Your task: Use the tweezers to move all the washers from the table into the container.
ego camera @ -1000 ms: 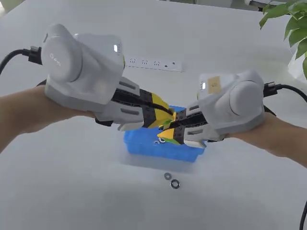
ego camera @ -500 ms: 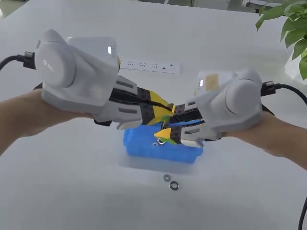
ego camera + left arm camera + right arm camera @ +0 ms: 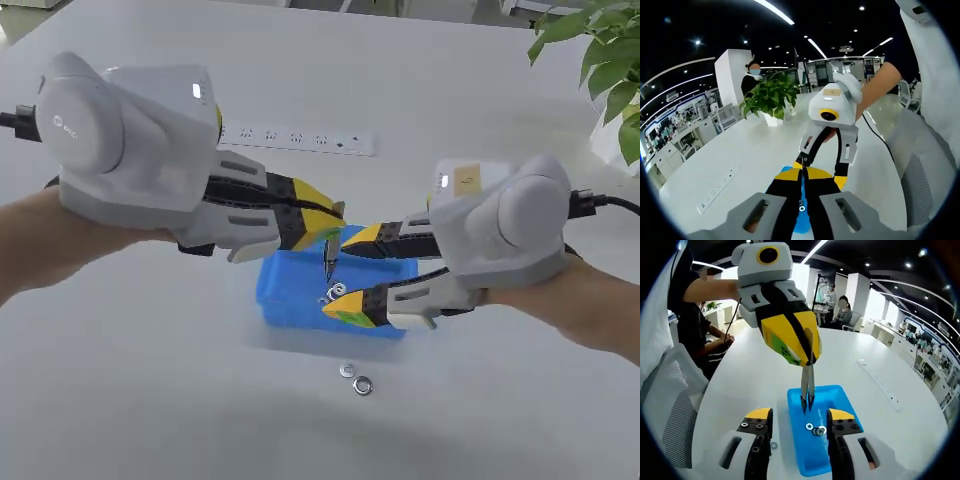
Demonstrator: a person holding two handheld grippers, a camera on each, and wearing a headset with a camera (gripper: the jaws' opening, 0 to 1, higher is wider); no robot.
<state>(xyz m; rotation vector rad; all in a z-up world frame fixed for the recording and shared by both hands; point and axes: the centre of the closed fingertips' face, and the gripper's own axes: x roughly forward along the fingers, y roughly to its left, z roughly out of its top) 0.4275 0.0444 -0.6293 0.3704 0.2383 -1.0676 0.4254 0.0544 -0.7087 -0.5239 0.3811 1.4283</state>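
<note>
My left gripper (image 3: 332,218) is shut on slim metal tweezers (image 3: 328,258), which hang tip-down over the blue container (image 3: 290,300). In the left gripper view the jaws (image 3: 803,174) pinch the tweezers (image 3: 803,192) edge-on. My right gripper (image 3: 342,275) stands open just right of the tweezers, one jaw on each side of the container's right end. Seen from the right gripper (image 3: 799,421), the tweezers (image 3: 807,385) point into the container (image 3: 835,396), where two washers (image 3: 815,429) lie. Two more washers (image 3: 355,378) rest on the table in front of the container.
A white power strip (image 3: 295,138) lies on the table behind the container. A potted plant (image 3: 600,60) stands at the far right. One washer (image 3: 773,445) lies on the table beside the container's left wall. People sit beyond the table.
The right gripper has opened and pulled back to the right, away from the left one. The left gripper has shifted left, and the tweezers now hang from it alone.
</note>
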